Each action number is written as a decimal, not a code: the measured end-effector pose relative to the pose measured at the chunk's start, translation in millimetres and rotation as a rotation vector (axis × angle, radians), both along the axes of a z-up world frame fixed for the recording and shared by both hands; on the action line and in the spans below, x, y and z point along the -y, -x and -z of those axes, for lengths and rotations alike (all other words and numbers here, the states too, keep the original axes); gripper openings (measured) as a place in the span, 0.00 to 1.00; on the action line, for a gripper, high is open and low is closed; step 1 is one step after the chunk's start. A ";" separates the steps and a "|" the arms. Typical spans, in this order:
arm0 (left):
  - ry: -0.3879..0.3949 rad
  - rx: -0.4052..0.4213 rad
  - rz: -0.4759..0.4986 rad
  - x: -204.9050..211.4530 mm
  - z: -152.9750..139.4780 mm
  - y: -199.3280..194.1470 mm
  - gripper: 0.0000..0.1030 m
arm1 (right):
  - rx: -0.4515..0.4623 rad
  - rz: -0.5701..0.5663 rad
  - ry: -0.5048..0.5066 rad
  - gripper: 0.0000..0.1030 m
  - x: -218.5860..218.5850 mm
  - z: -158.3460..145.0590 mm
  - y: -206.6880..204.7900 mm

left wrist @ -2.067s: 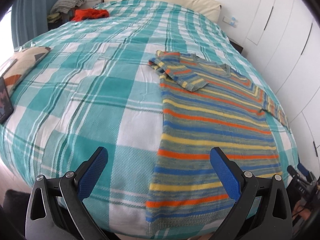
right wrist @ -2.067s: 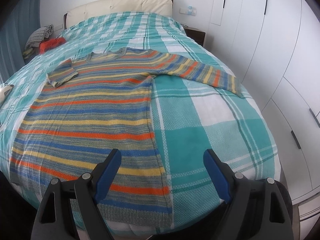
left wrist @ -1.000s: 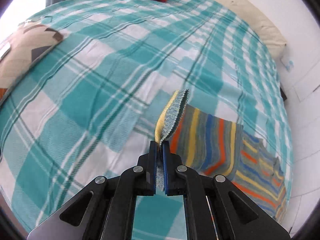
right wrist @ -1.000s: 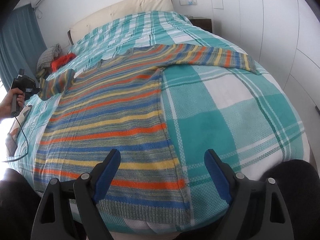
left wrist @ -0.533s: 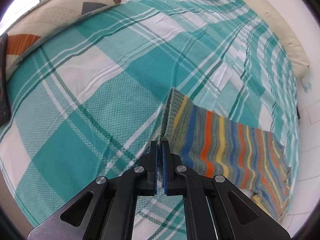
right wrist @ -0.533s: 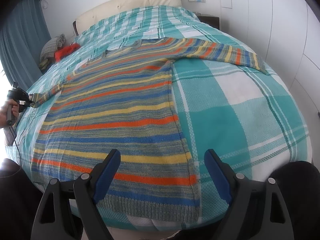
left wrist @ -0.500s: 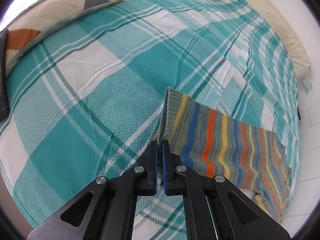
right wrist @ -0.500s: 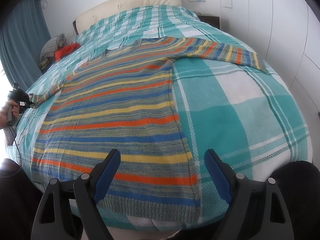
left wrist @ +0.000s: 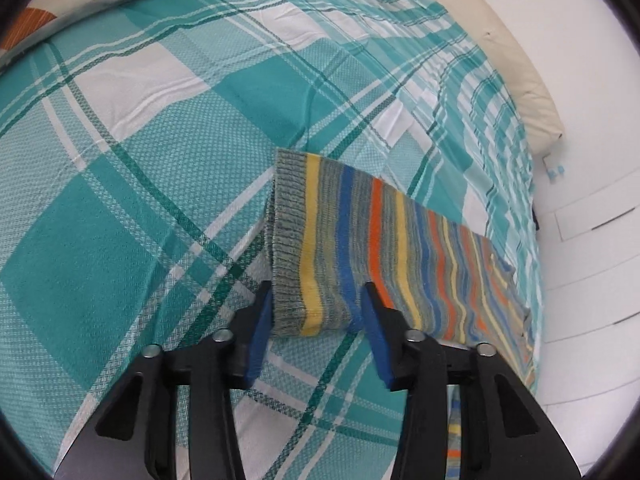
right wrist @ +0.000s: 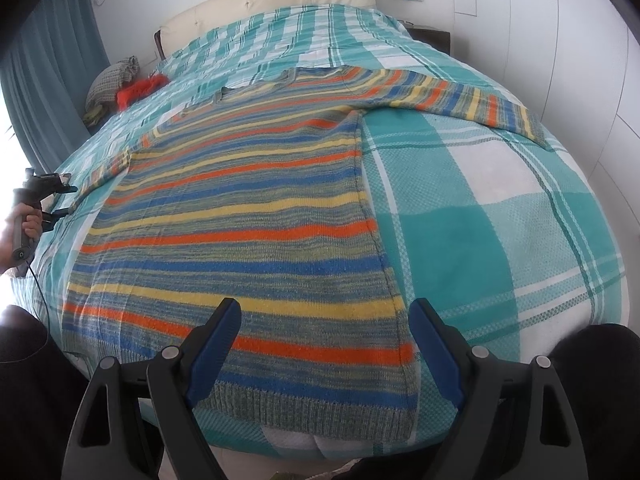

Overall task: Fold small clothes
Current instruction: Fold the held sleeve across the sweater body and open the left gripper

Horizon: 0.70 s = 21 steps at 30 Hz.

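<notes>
A striped sweater [right wrist: 248,216] lies flat on a bed [right wrist: 480,240] with a teal checked cover, both sleeves spread out. The left tool [left wrist: 316,316] is opening, its blue pads either side of the sleeve cuff [left wrist: 286,240] but not pressing it. The right tool [right wrist: 324,344] hovers wide open over the sweater's hem, holding nothing.

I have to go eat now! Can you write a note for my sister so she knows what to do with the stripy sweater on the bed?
Left gripper: jaws opening, the sleeve cuff lies flat between them, let go.
Right gripper: open, hovering over the sweater hem, holding nothing.
The striped sweater lies flat on the checked bedspread, both sleeves spread out to the sides.
Done: sweater laid out.
Left: all the folding, probably sleeves in first, then the body.
</notes>
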State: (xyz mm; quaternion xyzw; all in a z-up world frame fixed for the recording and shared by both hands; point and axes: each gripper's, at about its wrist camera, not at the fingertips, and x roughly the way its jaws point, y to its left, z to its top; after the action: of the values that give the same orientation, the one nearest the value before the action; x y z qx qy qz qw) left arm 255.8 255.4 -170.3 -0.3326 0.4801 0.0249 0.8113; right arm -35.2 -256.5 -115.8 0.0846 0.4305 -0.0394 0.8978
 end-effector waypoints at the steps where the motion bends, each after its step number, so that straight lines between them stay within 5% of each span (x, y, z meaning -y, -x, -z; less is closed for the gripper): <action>1: -0.050 -0.045 0.016 5.0 2.4 -2.6 0.02 | -0.002 -0.004 0.006 0.83 -1.7 0.3 0.1; 5: -0.298 -0.129 0.035 16.6 -4.9 -3.2 0.00 | 0.006 -0.008 0.023 0.83 -4.9 -1.0 1.9; 11: -0.376 -0.161 0.061 22.2 4.4 -11.6 0.00 | 0.000 -0.001 0.015 0.83 -3.3 0.7 0.4; 15: -0.347 -0.155 0.028 17.3 5.9 -8.8 0.01 | 0.015 0.007 0.008 0.83 -0.7 -2.3 2.3; 18: -0.243 -0.115 -0.027 4.1 4.0 4.5 0.06 | 0.028 0.023 0.004 0.83 4.5 -5.3 4.5; 21: -0.193 -0.079 -0.058 -0.9 -5.6 28.4 0.30 | 0.031 0.047 -0.009 0.83 10.1 -5.9 5.0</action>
State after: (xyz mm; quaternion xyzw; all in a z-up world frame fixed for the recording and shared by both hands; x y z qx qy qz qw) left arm 227.4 256.2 -164.7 -0.2654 0.4972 0.1078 0.8190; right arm -40.2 -266.6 -109.9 0.0994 0.4147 -0.0570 0.9027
